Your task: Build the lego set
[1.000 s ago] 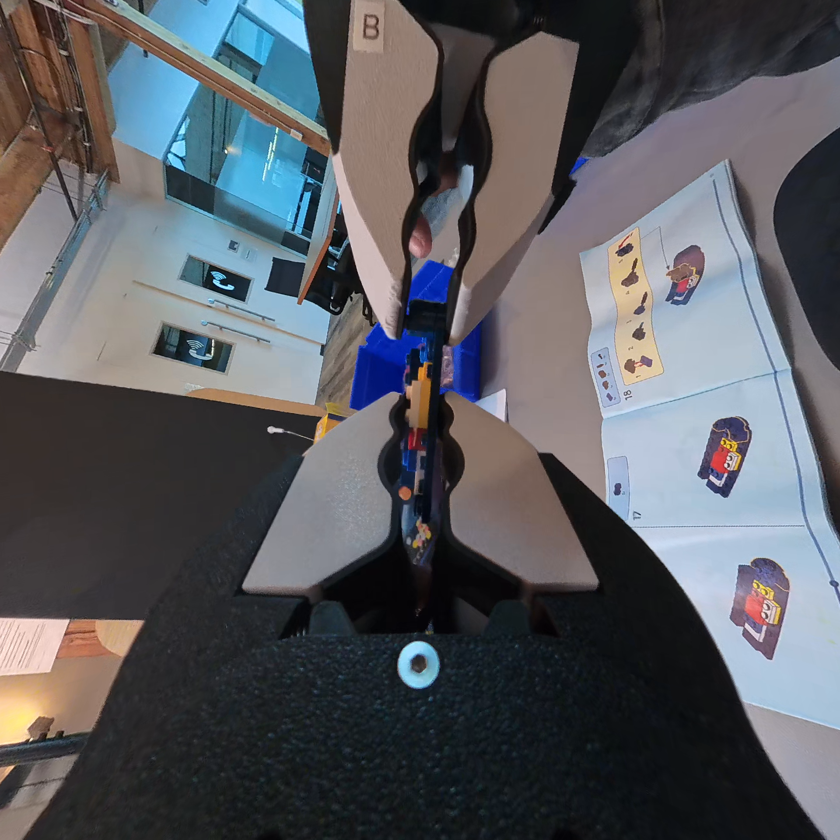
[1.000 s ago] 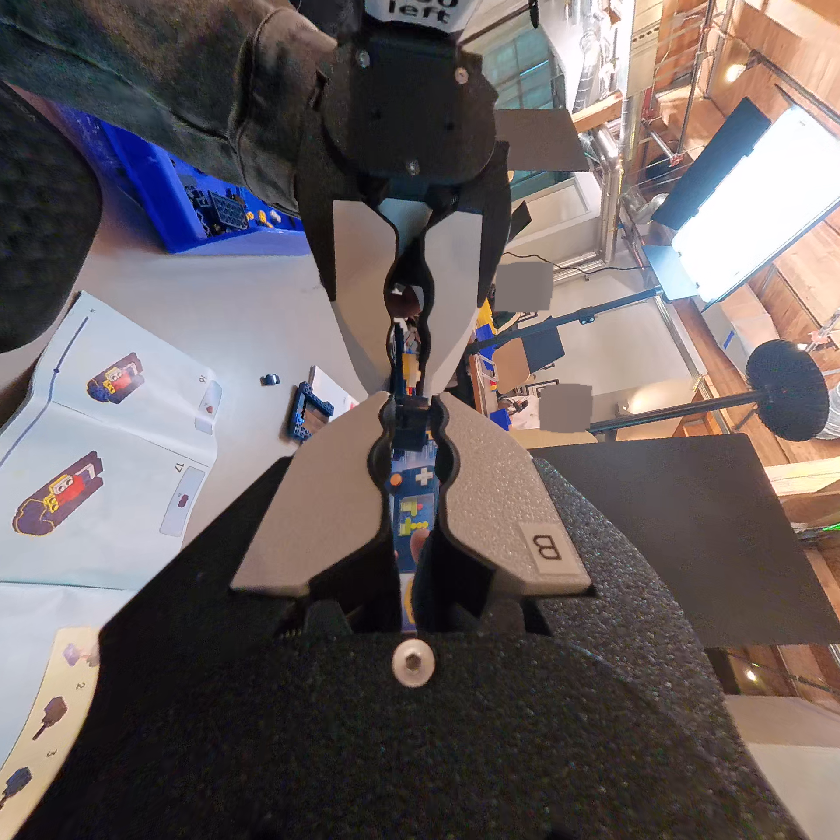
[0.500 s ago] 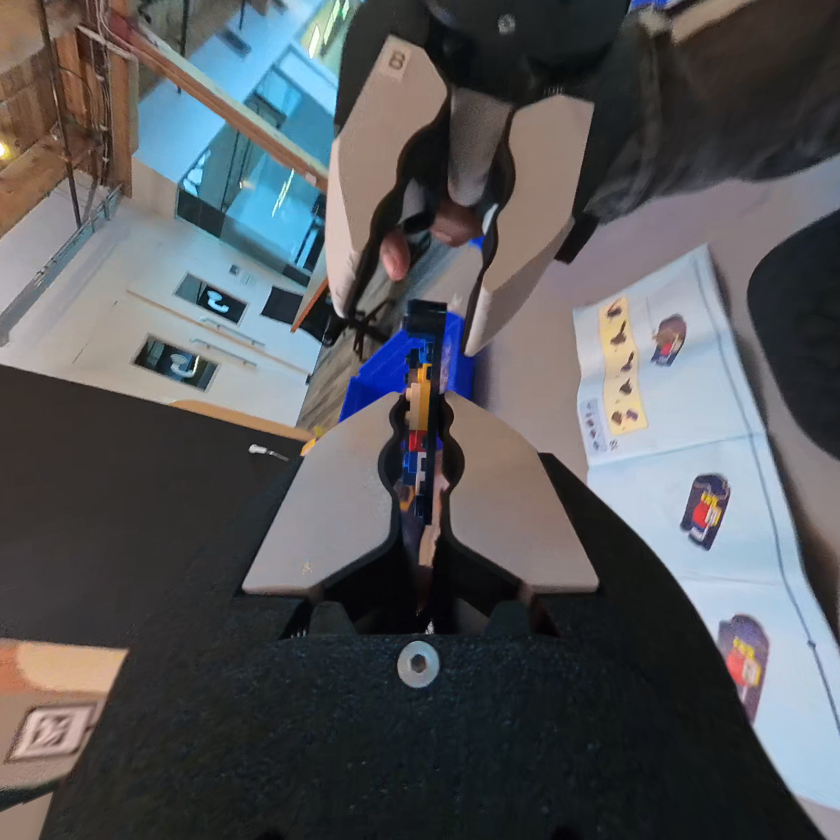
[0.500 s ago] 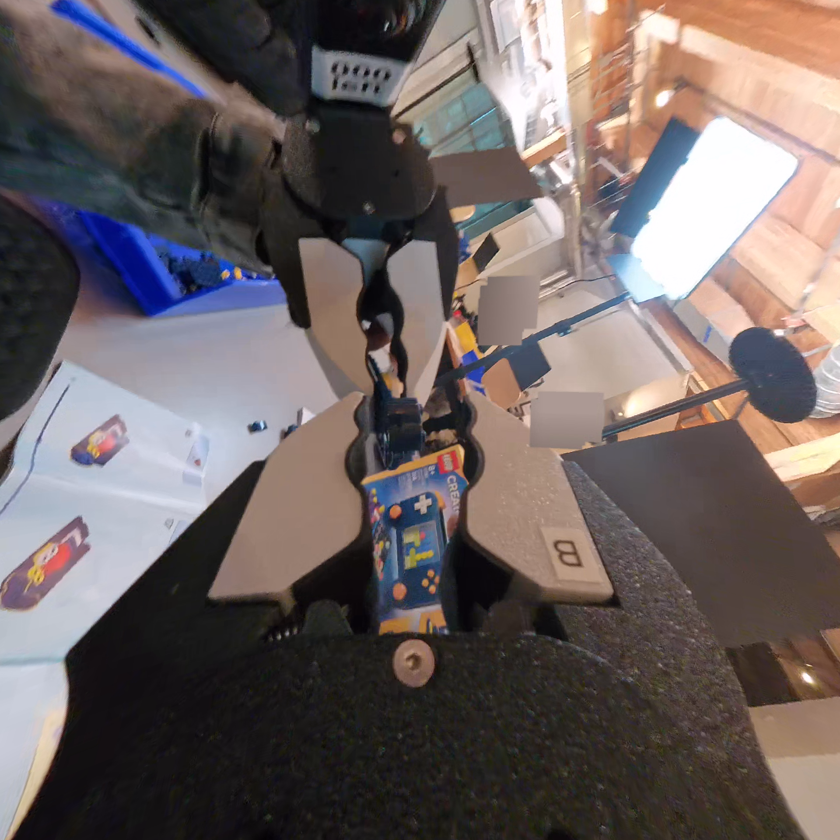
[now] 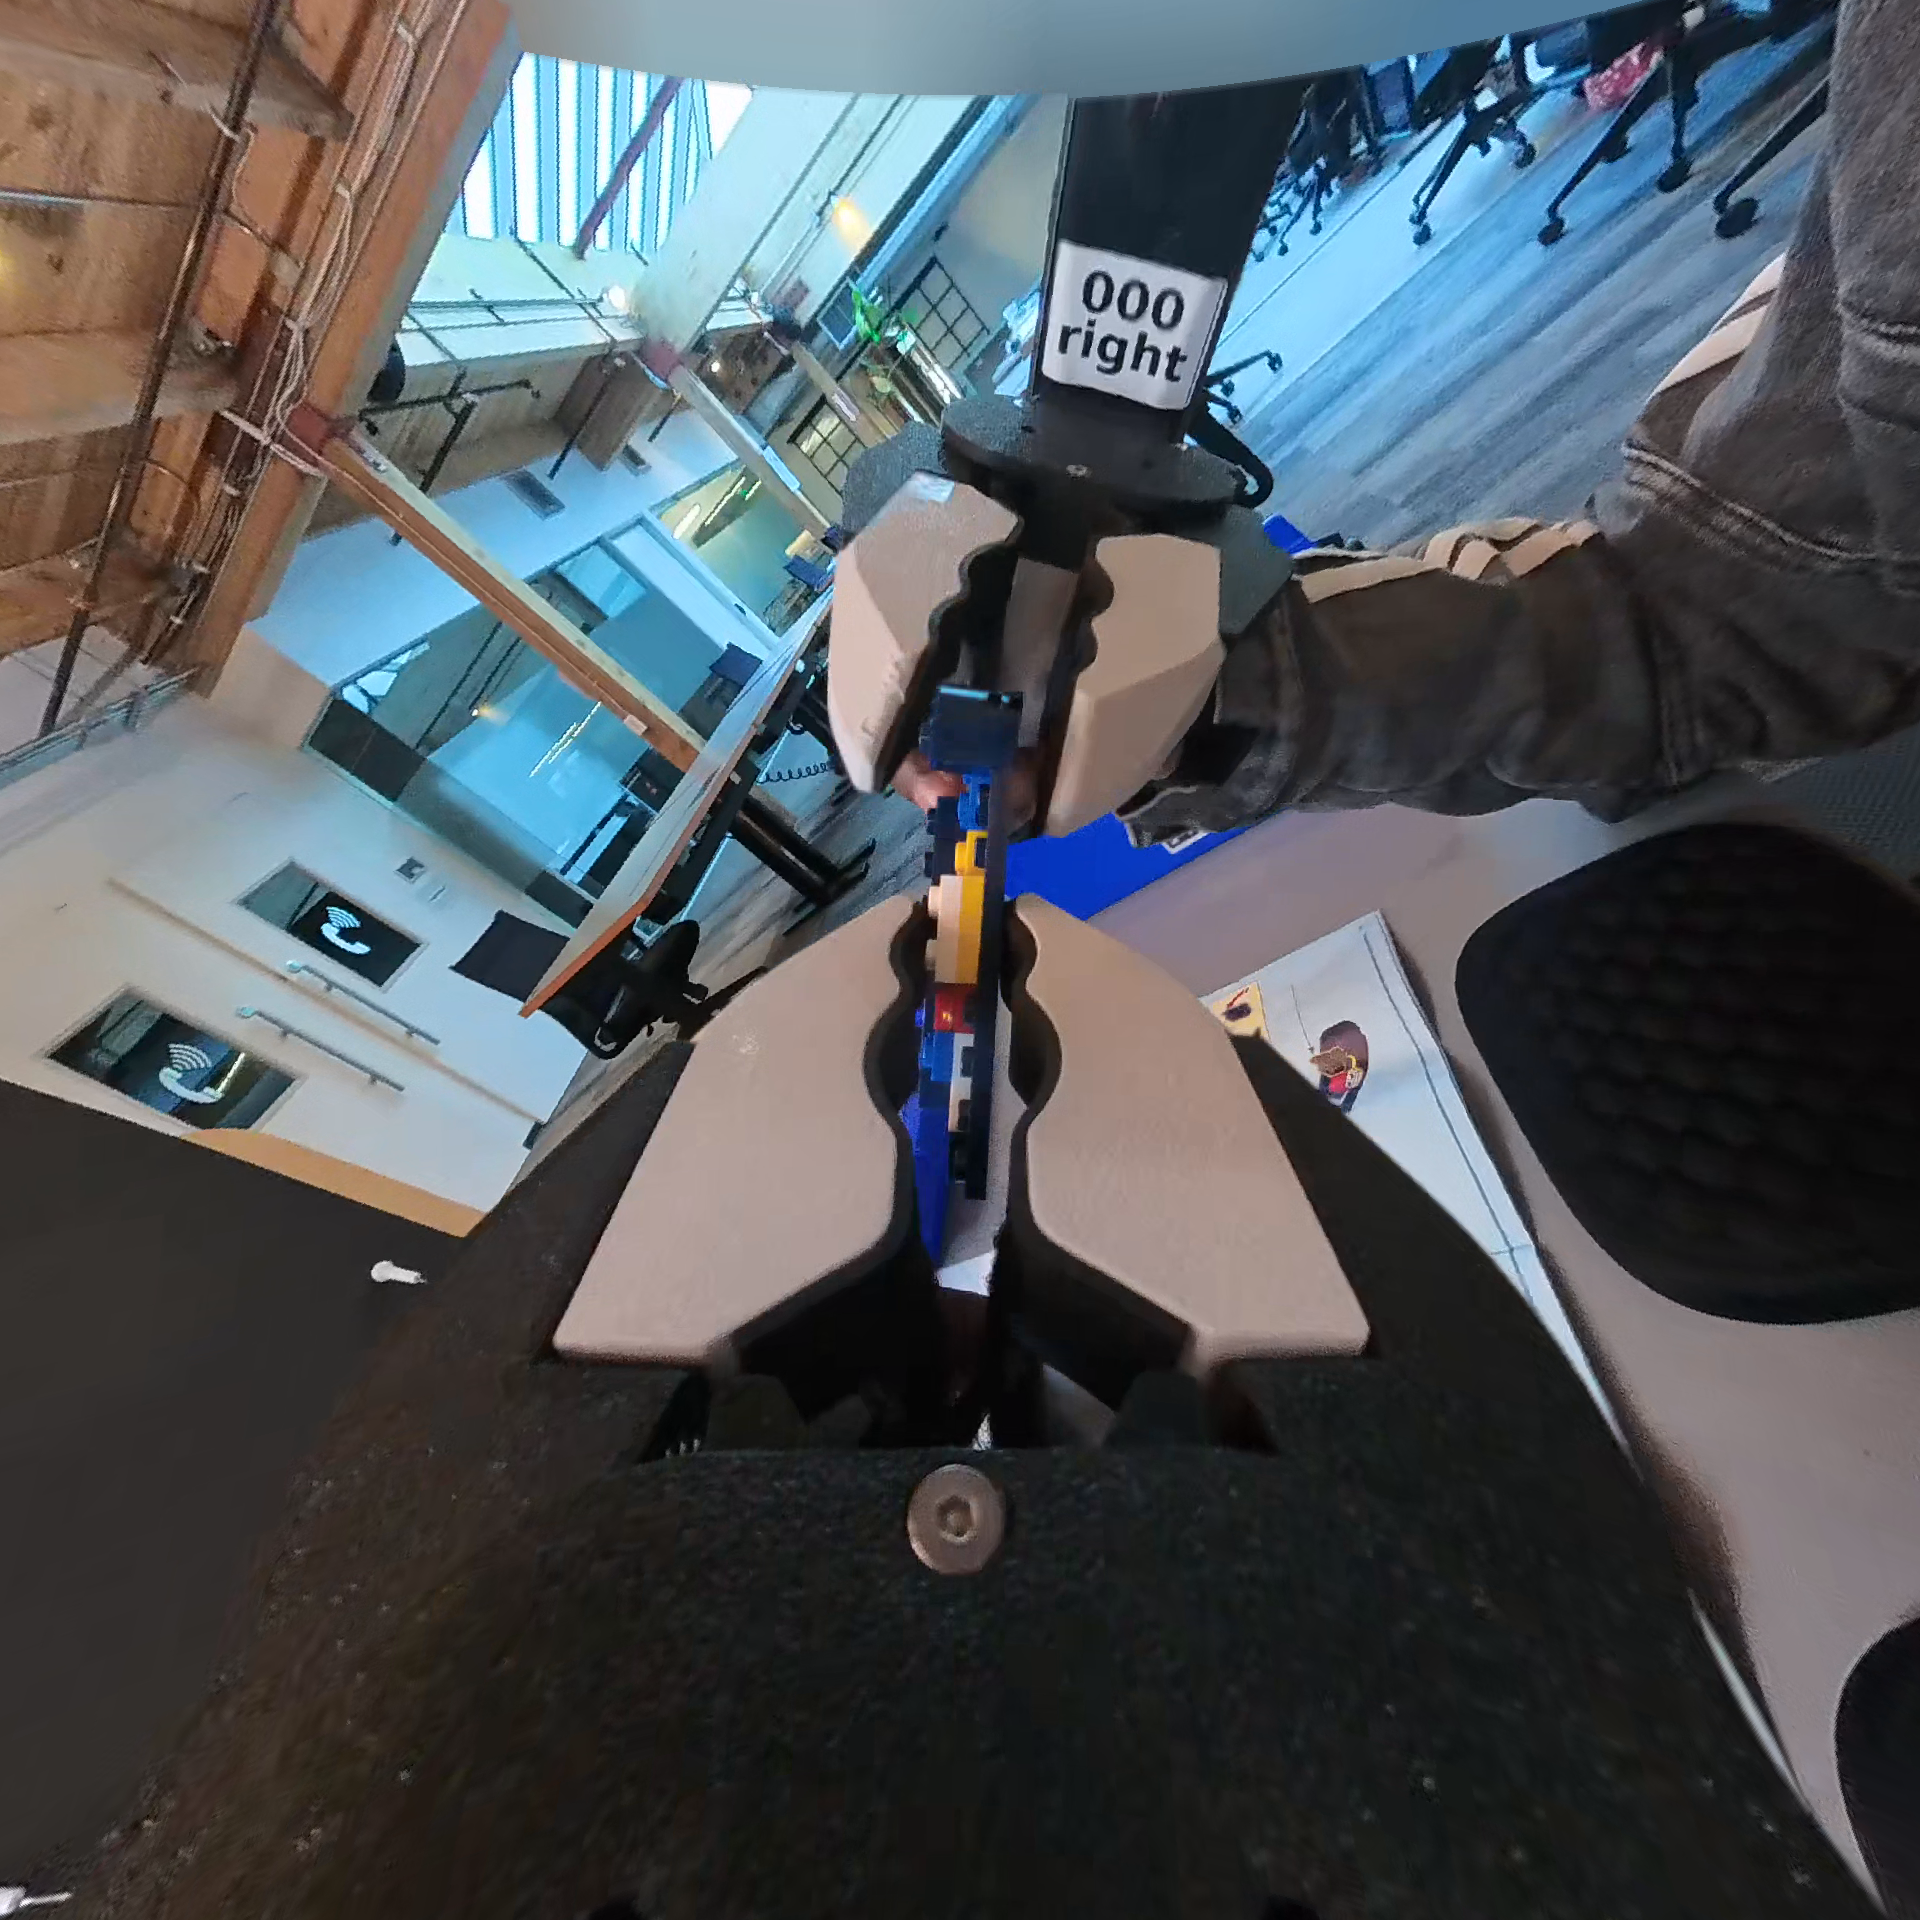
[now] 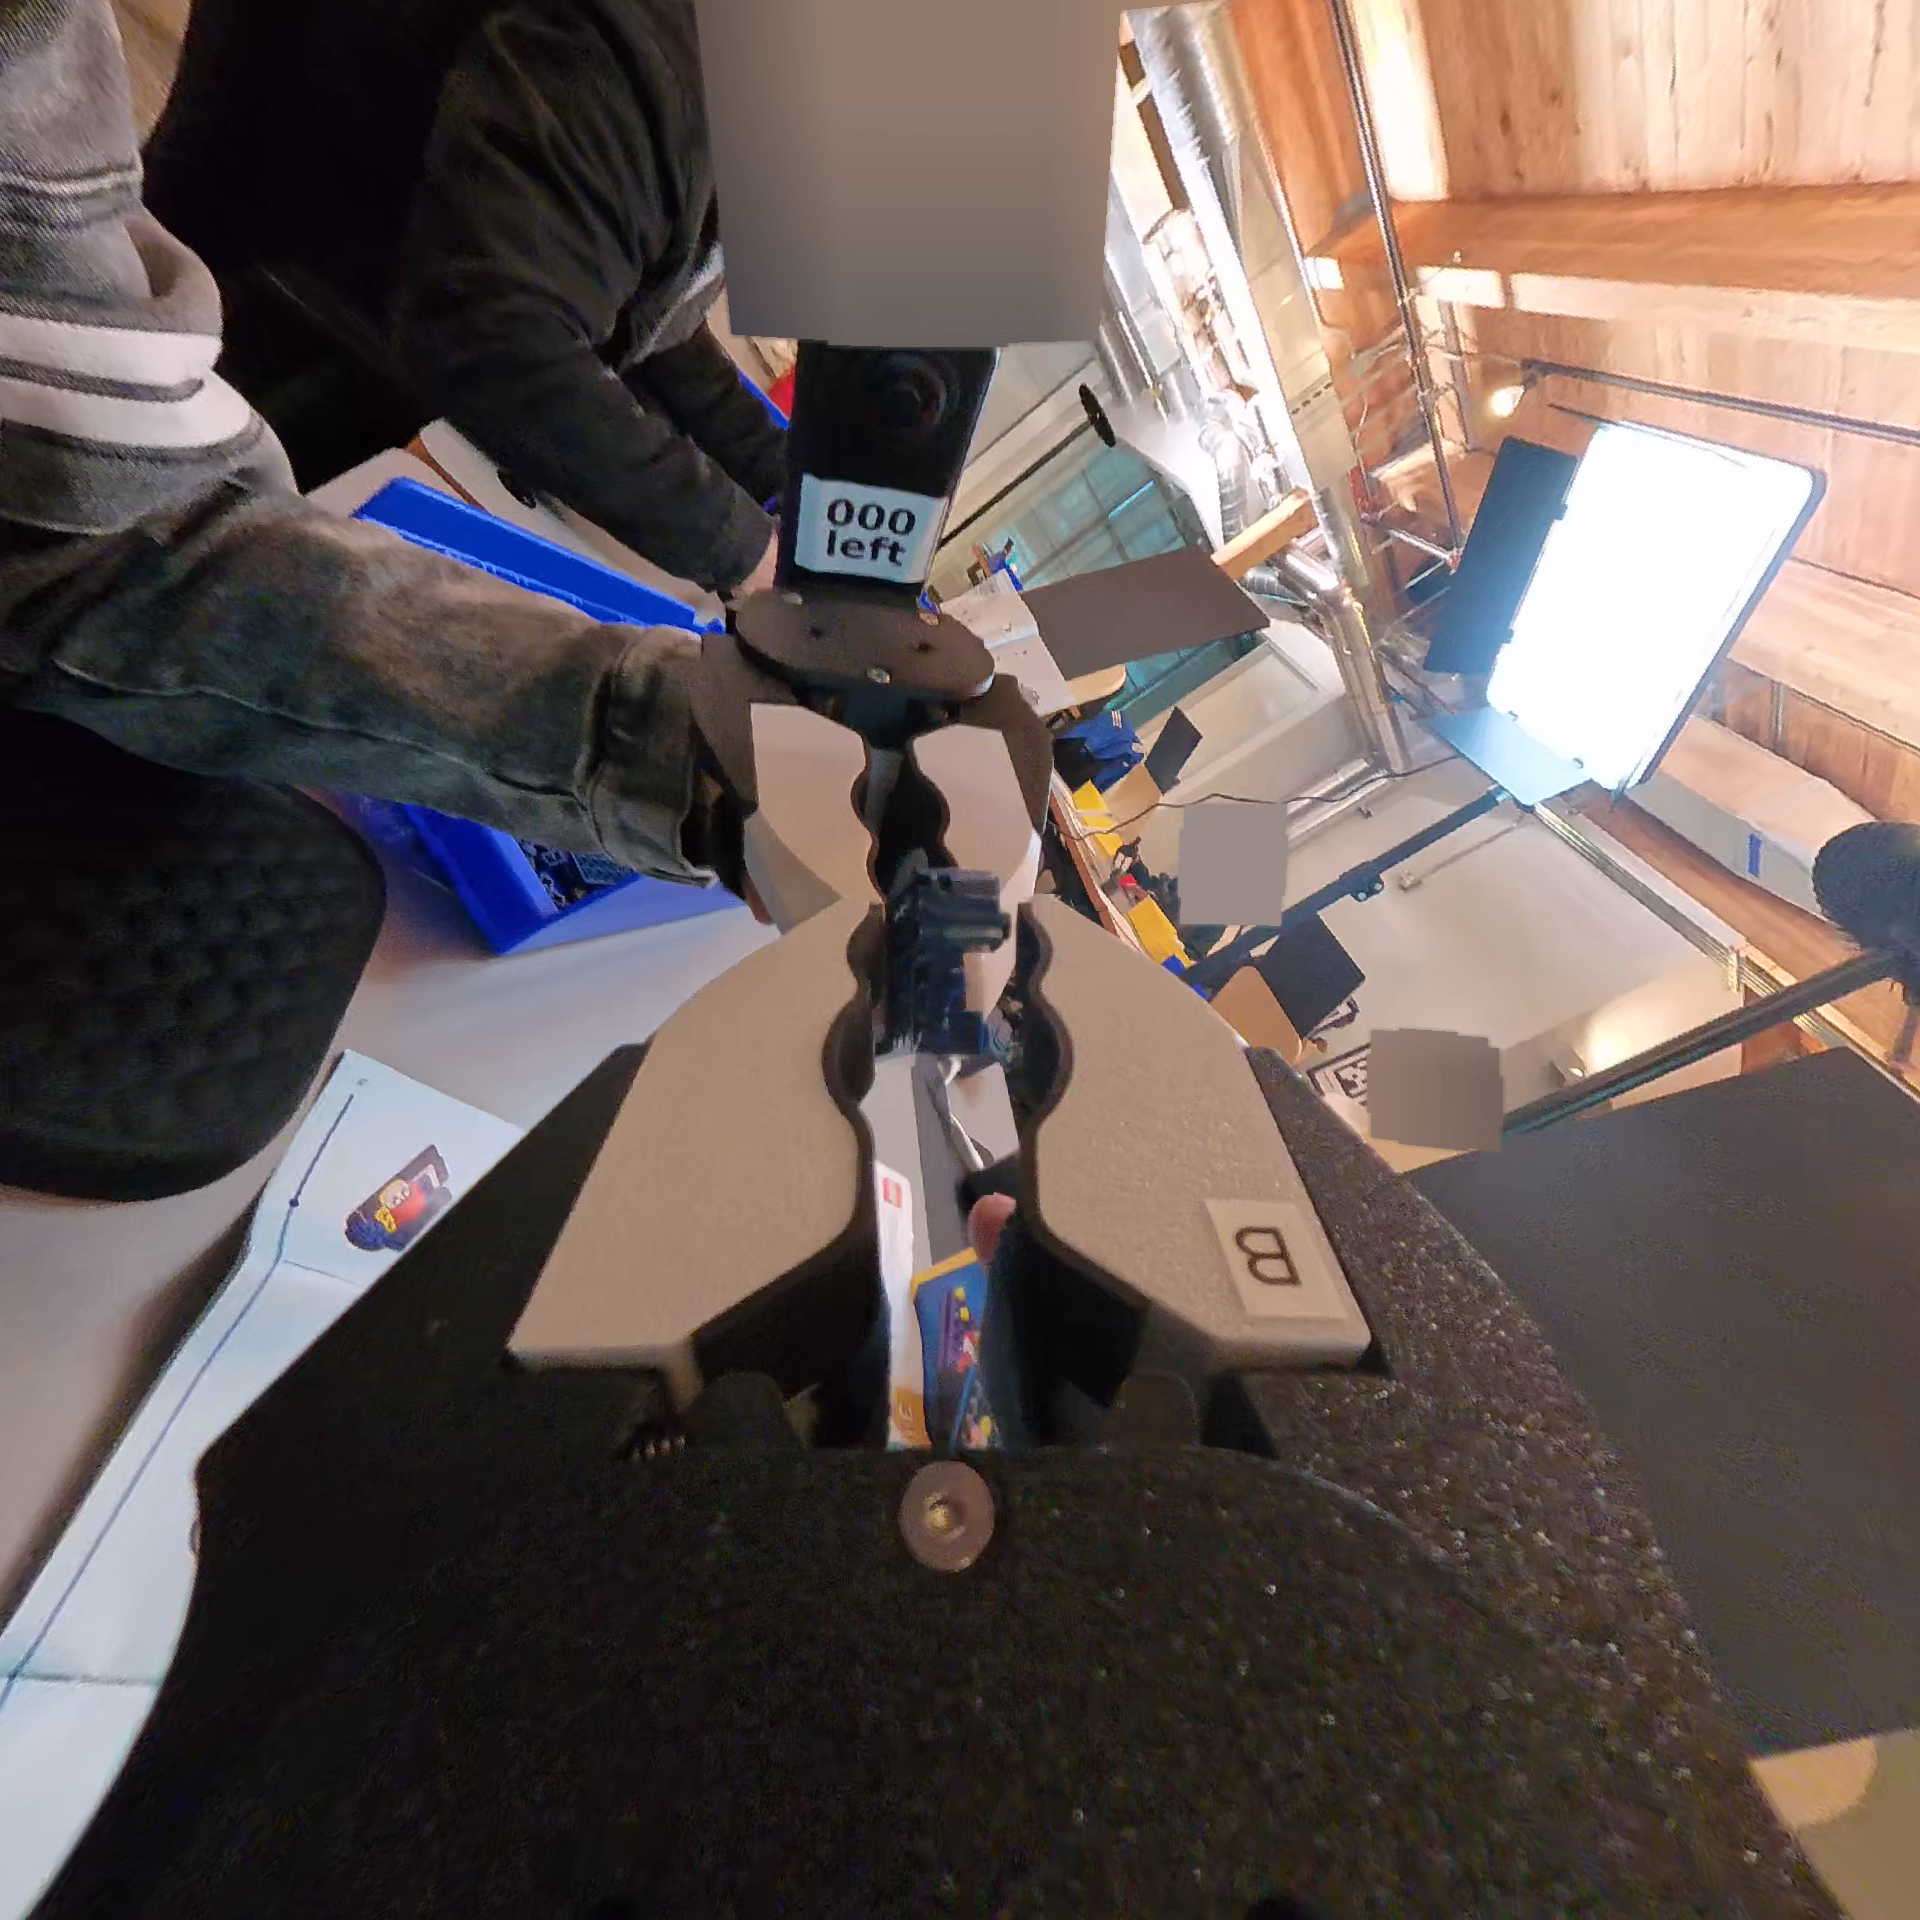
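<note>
Two grey-fingered grippers meet in mid-air: the left gripper [image 5: 961, 914] clamps a flat blue, yellow and red brick model [image 5: 961, 935], while the right gripper [image 6: 940, 914] stands slightly parted around the dark blue end brick [image 6: 951, 914], whether gripping I cannot tell.

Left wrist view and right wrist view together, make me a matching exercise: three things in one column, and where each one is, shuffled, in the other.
Things:
1. flat multi-coloured toy-brick model
2. blue plastic bin
3. open paper instruction booklet

Places:
A. lying open on the grey table
B. clamped edge-on between the fingers of the left gripper
C. behind the grey sleeve, with loose bricks inside

Pairs: 1-B, 2-C, 3-A
</note>
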The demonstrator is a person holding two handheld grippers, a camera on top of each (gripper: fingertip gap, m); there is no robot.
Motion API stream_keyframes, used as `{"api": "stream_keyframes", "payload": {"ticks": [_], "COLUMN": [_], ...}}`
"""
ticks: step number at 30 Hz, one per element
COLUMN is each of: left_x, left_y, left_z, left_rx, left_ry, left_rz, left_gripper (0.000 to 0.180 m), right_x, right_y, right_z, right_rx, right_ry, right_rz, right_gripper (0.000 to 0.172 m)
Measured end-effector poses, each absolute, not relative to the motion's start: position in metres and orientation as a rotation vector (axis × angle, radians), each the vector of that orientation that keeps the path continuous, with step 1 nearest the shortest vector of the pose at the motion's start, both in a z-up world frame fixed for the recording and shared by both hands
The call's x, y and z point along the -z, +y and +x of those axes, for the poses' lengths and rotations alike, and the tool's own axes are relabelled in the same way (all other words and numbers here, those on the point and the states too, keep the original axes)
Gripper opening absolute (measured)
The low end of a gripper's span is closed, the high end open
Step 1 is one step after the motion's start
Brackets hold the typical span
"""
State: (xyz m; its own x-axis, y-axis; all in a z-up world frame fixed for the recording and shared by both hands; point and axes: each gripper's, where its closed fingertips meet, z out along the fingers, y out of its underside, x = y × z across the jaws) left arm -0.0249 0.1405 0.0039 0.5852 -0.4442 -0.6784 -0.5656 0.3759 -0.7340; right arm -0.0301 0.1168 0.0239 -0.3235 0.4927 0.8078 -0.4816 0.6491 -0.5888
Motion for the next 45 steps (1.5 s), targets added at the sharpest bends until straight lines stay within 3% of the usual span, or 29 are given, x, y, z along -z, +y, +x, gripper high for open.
{"api": "stream_keyframes", "payload": {"ticks": [17, 20, 23, 30, 35, 40, 45], "left_x": [0.004, 0.0, -0.007, -0.016, -0.023, -0.047, -0.055], "left_y": [0.141, 0.141, 0.136, 0.129, 0.135, 0.133, 0.129], "left_z": [-0.02, -0.019, -0.016, -0.008, -0.019, -0.032, -0.038], "left_rx": [-0.269, -0.406, -0.603, -0.899, -1.352, -1.865, -1.966], "left_ry": [1.11, 1.135, 1.186, 1.244, 1.269, 1.13, 1.067], "left_rz": [-1.235, -1.174, -1.049, -0.861, -0.731, -0.468, -0.411], "left_gripper": [0.011, 0.011, 0.012, 0.012, 0.012, 0.012, 0.011], "right_x": [-0.015, -0.017, -0.024, -0.026, -0.027, -0.054, -0.055], "right_y": [0.11, 0.109, 0.106, 0.097, 0.104, 0.129, 0.158], "right_z": [-0.022, -0.018, -0.008, 0.005, 0.004, 0.0, -0.029], "right_rx": [-0.88, -0.852, -0.874, -0.842, -0.806, -1.091, -1.499], "right_ry": [-1.685, -1.638, -1.585, -1.56, -1.558, -1.52, -1.557], "right_rz": [0.092, 0.169, 0.23, 0.325, 0.311, 0.026, -0.606], "right_gripper": [0.016, 0.016, 0.038, 0.037, 0.037, 0.034, 0.045]}}
